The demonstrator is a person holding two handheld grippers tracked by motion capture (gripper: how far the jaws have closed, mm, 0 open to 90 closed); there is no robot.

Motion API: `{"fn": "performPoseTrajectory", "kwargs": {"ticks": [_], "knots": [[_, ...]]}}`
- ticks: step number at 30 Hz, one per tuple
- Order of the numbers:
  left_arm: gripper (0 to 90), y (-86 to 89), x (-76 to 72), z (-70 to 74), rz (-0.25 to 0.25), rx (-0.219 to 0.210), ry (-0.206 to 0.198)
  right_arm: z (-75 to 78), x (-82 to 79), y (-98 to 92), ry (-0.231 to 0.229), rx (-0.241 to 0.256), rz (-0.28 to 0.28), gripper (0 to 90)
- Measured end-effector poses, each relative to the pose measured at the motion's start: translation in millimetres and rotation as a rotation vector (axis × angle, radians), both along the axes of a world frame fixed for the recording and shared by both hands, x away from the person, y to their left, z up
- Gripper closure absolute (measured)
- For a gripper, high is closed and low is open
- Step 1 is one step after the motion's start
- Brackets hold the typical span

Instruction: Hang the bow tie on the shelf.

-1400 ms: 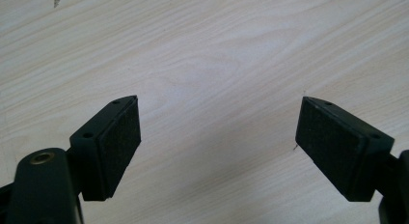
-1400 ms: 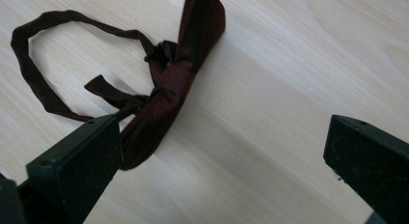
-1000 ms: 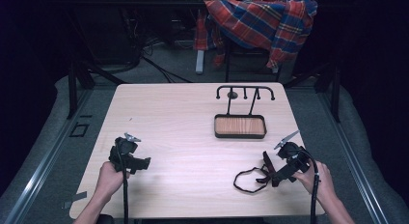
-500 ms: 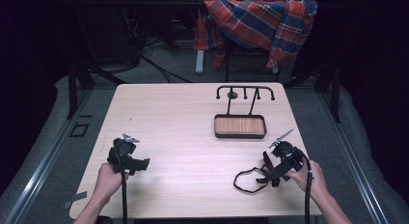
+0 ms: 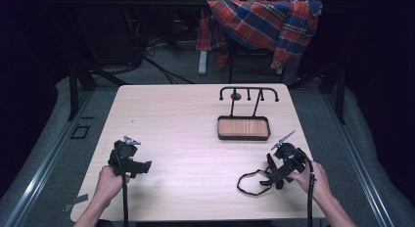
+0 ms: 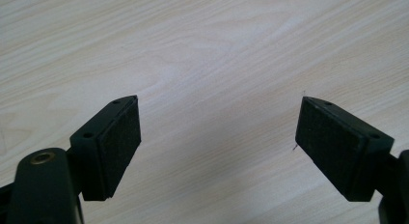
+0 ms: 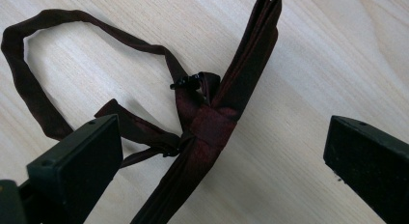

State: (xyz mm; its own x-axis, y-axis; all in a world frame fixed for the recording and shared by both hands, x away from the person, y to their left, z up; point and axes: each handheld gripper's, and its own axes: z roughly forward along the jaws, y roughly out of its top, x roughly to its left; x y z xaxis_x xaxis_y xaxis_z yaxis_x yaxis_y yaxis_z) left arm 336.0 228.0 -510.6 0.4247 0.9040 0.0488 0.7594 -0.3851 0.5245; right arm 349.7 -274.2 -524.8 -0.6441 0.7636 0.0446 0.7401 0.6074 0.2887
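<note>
Wooden table [image 5: 195, 119], right tool [image 7: 219, 159] wide open over bow tie [image 7: 212, 118]

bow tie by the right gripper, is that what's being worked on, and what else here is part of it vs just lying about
Likely in play:
- bow tie, dark red, lying between the open jaws of the right gripper
- stand with hooks and tray, perhaps its destination
- left gripper, open over bare table

Just lying about:
- plaid cloth draped behind the table
- cables on the floor
</note>
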Motion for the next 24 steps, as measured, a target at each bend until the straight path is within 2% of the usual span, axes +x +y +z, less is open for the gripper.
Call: {"fn": "performPoseTrajectory", "kwargs": {"ticks": [1, 3, 4, 7, 8, 10, 11, 13, 15, 16, 18, 20, 24], "knots": [[16.2, 1.4, -0.1, 0.3, 0.003, 0.002, 0.006, 1.3, 1.4, 0.3, 0.007, -0.018, 0.015, 0.0], [16.2, 2.8, 1.0, -0.4, 0.015, 0.008, 0.009, -1.2, 1.6, 2.5, 0.009, 0.005, 0.005, 0.0], [16.3, 2.7, 1.4, -1.1, 0.018, 0.012, 0.011, -1.2, 2.4, 2.4, 0.014, -0.01, 0.016, 0.0], [16.4, 1.4, 1.2, -1.3, 0.018, 0.012, 0.012, -2.0, 1.7, 2.6, 0.019, -0.004, 0.016, 0.0], [16.3, 0.7, 0.6, -0.6, 0.015, 0.011, 0.012, -6.4, -1.2, 4.2, -0.011, 0.048, -0.03, 0.0], [16.3, 0.5, 0.2, -0.3, 0.012, 0.01, 0.009, -6.5, -0.3, 3.1, -0.02, 0.048, -0.028, 0.1], [16.3, 0.9, 0.4, -0.7, 0.016, 0.009, 0.008, -6.6, 0.2, 3.0, -0.019, 0.053, -0.03, 2.1], [16.3, 2.1, 1.1, -1.3, 0.021, 0.012, 0.012, -7.4, 1.8, 2.7, -0.007, 0.056, -0.036, 14.5], [16.3, 3.0, 1.7, -1.9, 0.025, 0.015, 0.013, -10.9, 2.8, 3.8, 0.022, 0.067, -0.026, 15.6], [16.3, 3.1, 1.5, -1.8, 0.025, 0.016, 0.013, -9.8, 4.6, 4.0, 0.066, 0.032, 0.004, 19.8], [16.3, 2.7, 0.4, -0.7, 0.019, 0.011, 0.013, -11.1, 4.0, 5.2, 0.096, 0.012, 0.029, 22.6], [16.3, 2.0, -0.6, 0.3, 0.012, 0.012, 0.007, -13.2, 0.7, 8.1, 0.085, 0.023, 0.016, 26.0], [16.2, 2.4, 0.6, -1.3, 0.018, 0.013, 0.01, -13.9, 1.3, 11.4, 0.096, 0.002, 0.042, 36.1]]}}
